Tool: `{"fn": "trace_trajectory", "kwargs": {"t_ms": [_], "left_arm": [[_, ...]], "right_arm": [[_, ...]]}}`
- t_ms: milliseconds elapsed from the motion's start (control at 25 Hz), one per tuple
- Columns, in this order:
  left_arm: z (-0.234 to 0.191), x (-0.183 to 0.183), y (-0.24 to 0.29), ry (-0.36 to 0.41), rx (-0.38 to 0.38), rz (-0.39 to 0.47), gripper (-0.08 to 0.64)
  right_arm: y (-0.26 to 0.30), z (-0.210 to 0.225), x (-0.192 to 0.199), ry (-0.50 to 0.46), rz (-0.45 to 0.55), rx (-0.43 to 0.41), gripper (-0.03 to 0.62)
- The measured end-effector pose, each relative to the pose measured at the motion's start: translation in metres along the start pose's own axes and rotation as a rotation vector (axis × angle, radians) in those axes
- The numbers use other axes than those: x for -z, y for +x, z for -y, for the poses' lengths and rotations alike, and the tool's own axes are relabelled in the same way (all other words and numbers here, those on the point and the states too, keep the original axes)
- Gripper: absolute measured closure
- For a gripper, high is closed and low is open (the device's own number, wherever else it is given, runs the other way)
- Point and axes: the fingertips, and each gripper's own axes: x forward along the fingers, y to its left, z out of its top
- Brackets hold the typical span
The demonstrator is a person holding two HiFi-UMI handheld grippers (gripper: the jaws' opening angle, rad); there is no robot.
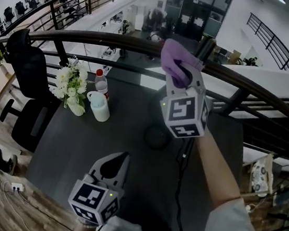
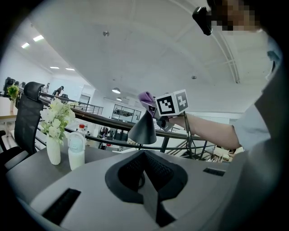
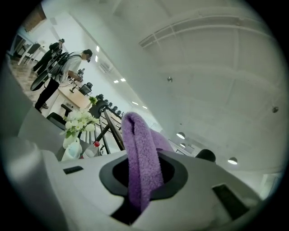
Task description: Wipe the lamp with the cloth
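Left gripper (image 1: pixel 112 167) is on the near side of the lamp (image 2: pixel 142 129), fingers clenched, empty. Right gripper (image 1: pixel 184 72) is at the lamp's top, fingers grasping the purple cloth (image 1: pixel 174 57). Left of the lamp on the desk (image 1: pixel 131 113): cup (image 1: pixel 99 106), flowers (image 1: pixel 72 84).

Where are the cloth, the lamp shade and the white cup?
cloth (image 3: pixel 141 162), right gripper view, fold between the jaws.
lamp shade (image 2: pixel 143 131), left gripper view, middle of the cone.
white cup (image 1: pixel 102 111), head view, side wall.

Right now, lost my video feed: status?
Left gripper shut, empty, low. Right gripper shut on purple cloth, up by lamp shade. Vase and white bottle off to the side.
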Motion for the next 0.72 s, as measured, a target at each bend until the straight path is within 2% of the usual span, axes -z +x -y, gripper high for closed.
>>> {"fn": "trace_trajectory", "kwargs": {"t_ms": [160, 520, 720], "left_arm": [[-0.005, 0.003, -0.001, 0.001, -0.003, 0.001, 0.548], [-0.008, 0.007, -0.005, -0.024, 0.007, -0.008, 0.548], [-0.007, 0.01, -0.005, -0.033, 0.016, -0.02, 0.548]], "right_arm": [[0.011, -0.027, -0.002, -0.072, -0.034, -0.052, 0.541], [0.019, -0.089, 0.015, -0.158, -0.113, -0.17, 0.541], [0.011, -0.117, 0.023, -0.171, -0.128, -0.232, 0.541]]}}
